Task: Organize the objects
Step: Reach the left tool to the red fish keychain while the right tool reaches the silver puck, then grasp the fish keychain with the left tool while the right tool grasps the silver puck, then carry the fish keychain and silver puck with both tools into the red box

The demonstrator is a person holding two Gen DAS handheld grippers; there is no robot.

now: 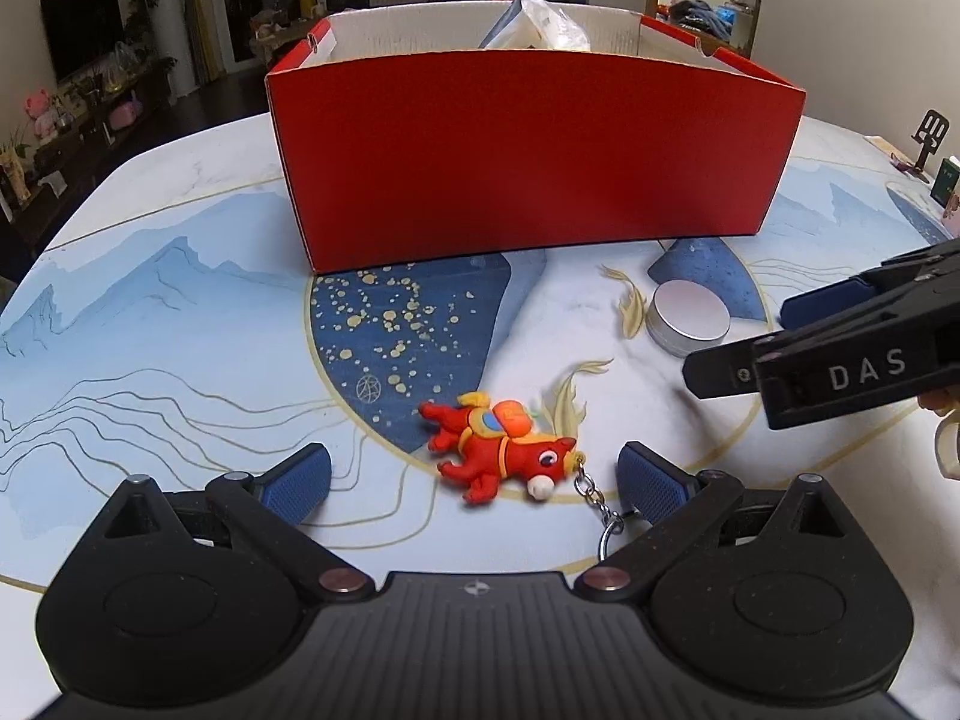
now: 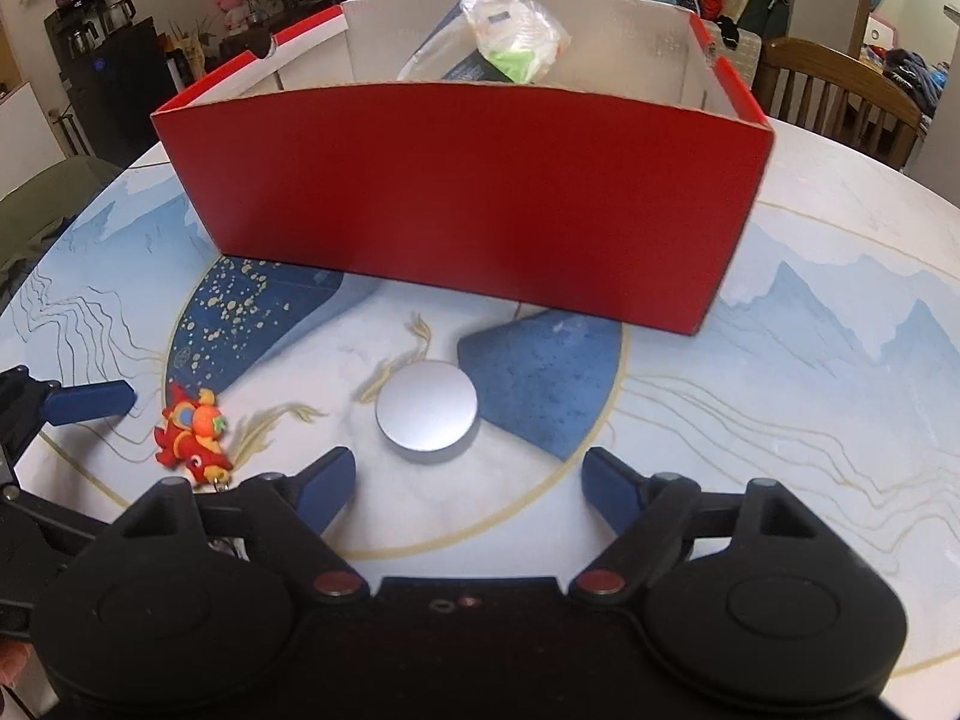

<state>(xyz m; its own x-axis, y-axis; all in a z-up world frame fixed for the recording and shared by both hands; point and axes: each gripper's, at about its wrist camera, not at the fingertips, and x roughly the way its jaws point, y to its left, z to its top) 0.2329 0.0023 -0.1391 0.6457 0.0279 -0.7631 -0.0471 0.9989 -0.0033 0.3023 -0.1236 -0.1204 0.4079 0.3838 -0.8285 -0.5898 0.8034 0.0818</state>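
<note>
The left hand-held gripper [image 1: 474, 477] is spread wide above the table [image 1: 180, 324], with its blue pads on either side of a red horse keychain [image 1: 501, 450]; the pads do not touch it. The keychain lies on its side on the table, and its metal ring [image 1: 609, 531] lies just beside the right-hand pad. The right hand-held gripper [image 2: 468, 483] is also spread, nothing between its pads. A round silver tin [image 2: 427, 414] sits on the table just ahead of its fingertips, centred on the gap and apart from both pads. Beyond both items stands an open red cardboard box [image 2: 468, 198] with white inner walls. A clear plastic-wrapped packet [image 2: 510, 36] projects above the box rim. A wooden chair [image 2: 840, 90] stands behind the table, at the right.
</note>
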